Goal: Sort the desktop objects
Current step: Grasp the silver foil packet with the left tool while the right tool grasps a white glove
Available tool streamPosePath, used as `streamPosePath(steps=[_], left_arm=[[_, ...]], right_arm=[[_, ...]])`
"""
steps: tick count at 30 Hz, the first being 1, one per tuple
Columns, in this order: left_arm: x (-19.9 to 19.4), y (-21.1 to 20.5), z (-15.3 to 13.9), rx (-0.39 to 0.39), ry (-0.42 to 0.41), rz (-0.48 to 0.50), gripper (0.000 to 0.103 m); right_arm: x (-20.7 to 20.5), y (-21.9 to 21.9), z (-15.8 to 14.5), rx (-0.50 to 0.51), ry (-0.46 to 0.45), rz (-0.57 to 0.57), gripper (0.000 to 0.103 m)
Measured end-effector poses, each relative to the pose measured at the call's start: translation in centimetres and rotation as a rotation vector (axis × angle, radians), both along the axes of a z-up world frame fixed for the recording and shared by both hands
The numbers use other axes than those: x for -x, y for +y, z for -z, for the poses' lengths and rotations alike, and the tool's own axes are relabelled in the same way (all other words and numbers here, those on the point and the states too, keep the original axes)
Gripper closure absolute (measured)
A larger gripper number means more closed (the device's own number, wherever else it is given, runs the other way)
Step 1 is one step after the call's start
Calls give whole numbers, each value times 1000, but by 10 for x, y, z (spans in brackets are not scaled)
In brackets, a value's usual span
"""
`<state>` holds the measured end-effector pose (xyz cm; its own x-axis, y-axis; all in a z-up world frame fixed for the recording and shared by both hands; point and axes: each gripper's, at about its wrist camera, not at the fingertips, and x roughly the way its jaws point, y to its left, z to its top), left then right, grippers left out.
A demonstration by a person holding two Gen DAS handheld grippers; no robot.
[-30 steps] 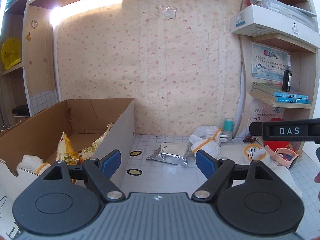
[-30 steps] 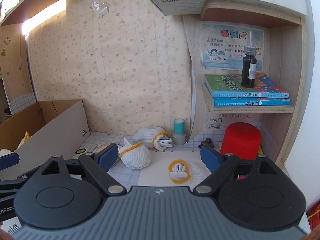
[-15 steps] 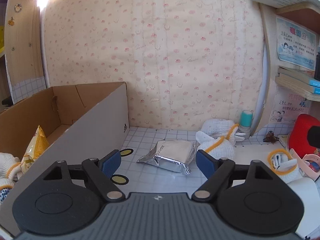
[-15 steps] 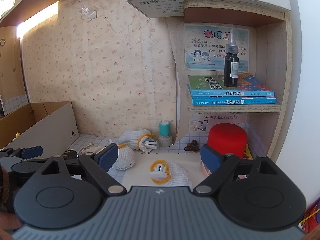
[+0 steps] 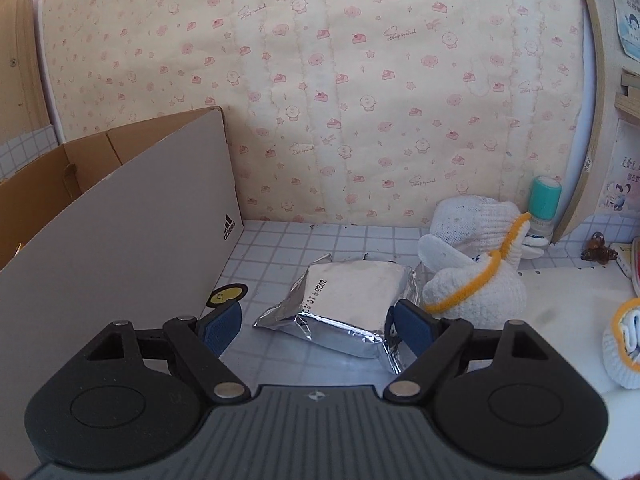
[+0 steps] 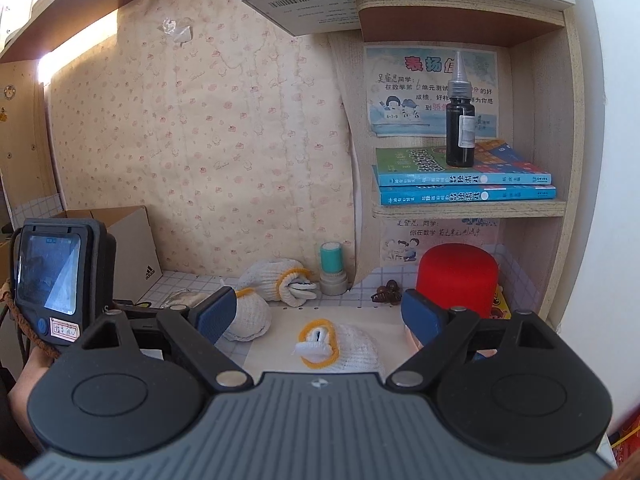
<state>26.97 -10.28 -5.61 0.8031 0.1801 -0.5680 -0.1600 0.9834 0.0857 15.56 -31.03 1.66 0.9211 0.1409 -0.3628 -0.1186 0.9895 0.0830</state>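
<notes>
A silver foil packet lies on the tiled desk, and my left gripper stands open around its near end, one blue pad on each side. A cardboard box rises at the left. Rolled white gloves with yellow cuffs sit just right of the packet. My right gripper is open above another rolled glove on a sheet of paper. Two more rolled gloves lie behind it, and the packet shows only as a sliver.
A teal-capped stamp stands by the wall. A red cylinder and a brown hair clip sit under the shelf with books and a black bottle. The left gripper's body with its screen fills the left.
My left gripper has moved forward and down to the foil packet, which now lies between its pads; the box interior has left its view. The right gripper shifted little.
</notes>
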Motion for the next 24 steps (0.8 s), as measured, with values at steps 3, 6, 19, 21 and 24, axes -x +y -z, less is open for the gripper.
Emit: streamPosePath(steps=[3, 6, 19, 21, 24], left_arm=[[-5, 5, 4, 15, 0, 14, 13], [-8, 12, 5, 39, -1, 21, 6], [-6, 14, 9, 137, 12, 132, 5], [-6, 13, 9, 142, 19, 139, 4], [-6, 8, 11, 101, 21, 143, 3]], right_arm=[[0, 0, 1, -16, 0, -7, 15], [1, -1, 1, -15, -5, -3, 15], [3, 2, 0, -35, -12, -16, 15], [2, 3, 1, -32, -9, -16, 15], [2, 4, 1, -30, -7, -17, 15]])
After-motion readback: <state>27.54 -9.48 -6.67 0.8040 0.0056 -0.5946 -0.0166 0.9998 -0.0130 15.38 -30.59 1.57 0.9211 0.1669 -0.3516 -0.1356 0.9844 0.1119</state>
